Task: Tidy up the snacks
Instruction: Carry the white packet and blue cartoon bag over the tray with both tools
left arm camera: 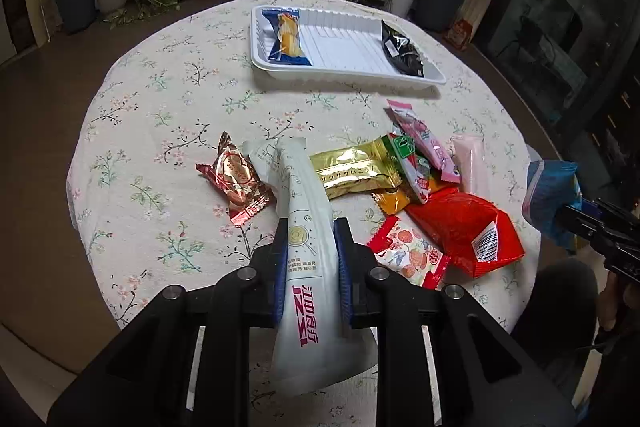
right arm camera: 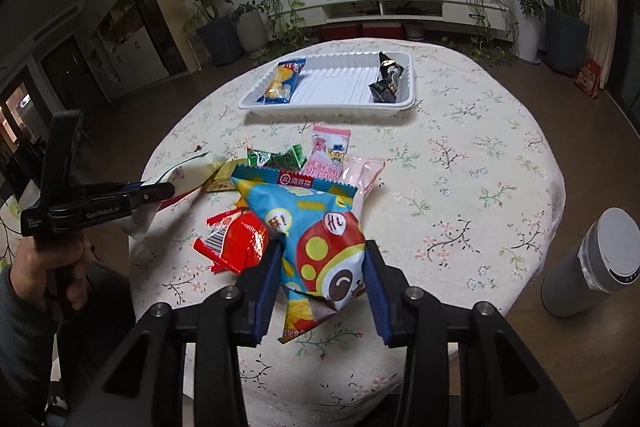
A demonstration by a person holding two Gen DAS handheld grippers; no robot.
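My left gripper is shut on a long white snack packet and holds it above the near part of the table. My right gripper is shut on a blue snack bag with a red mushroom print; that bag also shows in the left wrist view. A white tray at the table's far side holds a blue-and-yellow packet at its left end and a black packet at its right end. Several loose snacks lie mid-table, among them a gold packet, a red bag and a pink packet.
The round table has a floral cloth. A grey-and-white cylinder stands at the table's right edge in the right wrist view. Potted plants and a low TV cabinet stand beyond the table.
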